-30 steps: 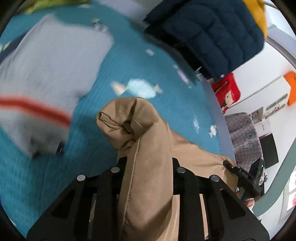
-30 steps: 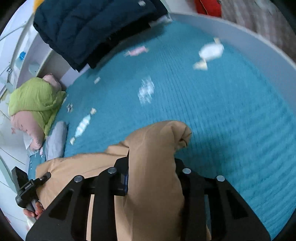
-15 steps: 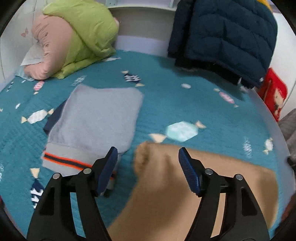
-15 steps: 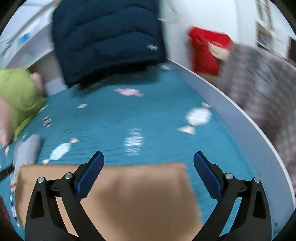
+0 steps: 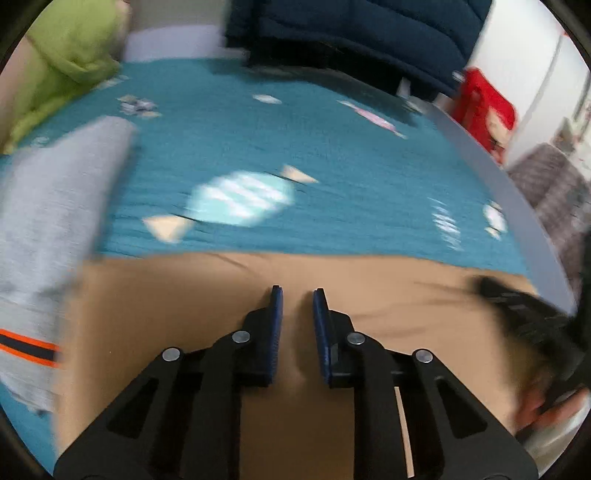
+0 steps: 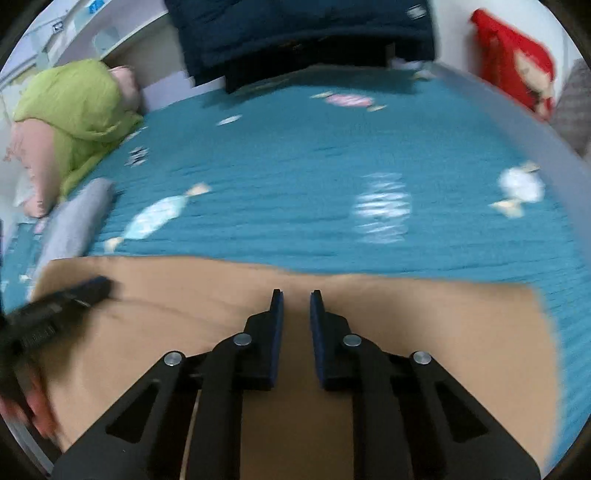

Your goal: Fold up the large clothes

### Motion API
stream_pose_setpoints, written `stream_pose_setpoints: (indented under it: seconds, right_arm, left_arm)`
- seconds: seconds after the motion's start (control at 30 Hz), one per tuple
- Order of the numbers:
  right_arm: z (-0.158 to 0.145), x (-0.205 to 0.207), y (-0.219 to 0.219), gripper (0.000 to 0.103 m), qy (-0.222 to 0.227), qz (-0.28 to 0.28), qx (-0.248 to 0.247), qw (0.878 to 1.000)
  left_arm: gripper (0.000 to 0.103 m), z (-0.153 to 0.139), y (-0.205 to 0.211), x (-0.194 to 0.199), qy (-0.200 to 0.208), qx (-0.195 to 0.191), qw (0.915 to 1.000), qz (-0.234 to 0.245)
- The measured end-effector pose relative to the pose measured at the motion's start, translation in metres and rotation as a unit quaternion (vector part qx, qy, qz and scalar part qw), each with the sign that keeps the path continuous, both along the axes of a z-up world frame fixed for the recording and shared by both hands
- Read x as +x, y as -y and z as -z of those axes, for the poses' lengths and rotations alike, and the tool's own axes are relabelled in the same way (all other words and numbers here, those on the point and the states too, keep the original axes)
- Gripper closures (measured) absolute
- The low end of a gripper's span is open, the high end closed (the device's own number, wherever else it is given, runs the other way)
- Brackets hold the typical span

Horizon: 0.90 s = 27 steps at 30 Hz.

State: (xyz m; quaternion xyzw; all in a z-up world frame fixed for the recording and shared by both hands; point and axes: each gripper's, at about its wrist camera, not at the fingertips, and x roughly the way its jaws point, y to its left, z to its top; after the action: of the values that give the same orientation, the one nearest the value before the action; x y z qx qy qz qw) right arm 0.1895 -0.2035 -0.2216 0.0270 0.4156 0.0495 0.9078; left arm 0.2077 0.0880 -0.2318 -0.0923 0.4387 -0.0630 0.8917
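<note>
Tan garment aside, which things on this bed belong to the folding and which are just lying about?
In the job:
tan garment, lying flat
left gripper, jaws just closing, nothing between
right gripper, same

Lying about:
grey folded garment
navy puffer jacket
green bedding
red cushion

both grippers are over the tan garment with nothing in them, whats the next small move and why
Probably lower both and pinch the near edge for another fold. The left gripper and right gripper have just been closing, a narrow gap left with no cloth in it, above the tan garment, which lies flat on the teal bedspread.
</note>
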Motion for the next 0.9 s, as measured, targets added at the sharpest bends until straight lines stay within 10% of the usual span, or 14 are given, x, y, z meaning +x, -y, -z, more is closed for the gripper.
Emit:
stream_pose_setpoints:
  seconds: [0.1,0.2,0.27,0.37,0.47,0.6,0.9]
  right_arm:
    - [0.008,0.001,0.069,0.103,-0.015,0.040,0.049,0.998]
    - [0.000,-0.006,0.088,0.103,-0.002,0.093,-0.025,0.995]
    - [-0.008,-0.016,0.111,0.097,-0.007,0.135,-0.004,0.991]
    - [-0.025,-0.043,0.111,0.097,0.015,0.134,0.006,0.991]
    - [-0.042,-0.065,0.076,0.097,0.037,0.093,0.004,0.995]
    - [-0.046,-0.090,0.002,0.097,0.050,0.008,0.076,0.996]
    - [0.009,-0.135,-0.034,0.100,-0.004,-0.064,0.006,0.998]
  left_arm:
    - [0.100,0.009,-0.051,0.006,-0.007,-0.015,0.9979,-0.062]
    - [0.100,0.012,-0.086,0.002,-0.006,-0.007,0.9956,-0.093]
    - [0.097,0.010,-0.104,-0.002,-0.024,0.043,0.9900,-0.132]
    - [0.097,-0.005,-0.126,-0.022,-0.021,0.012,0.9894,-0.143]
    - [0.097,-0.027,-0.107,-0.040,0.007,0.044,0.9916,-0.122]
    - [0.091,-0.047,-0.045,-0.074,0.035,-0.011,0.9986,-0.039]
    - [0.092,0.003,0.012,-0.125,-0.007,0.019,0.9990,0.040]
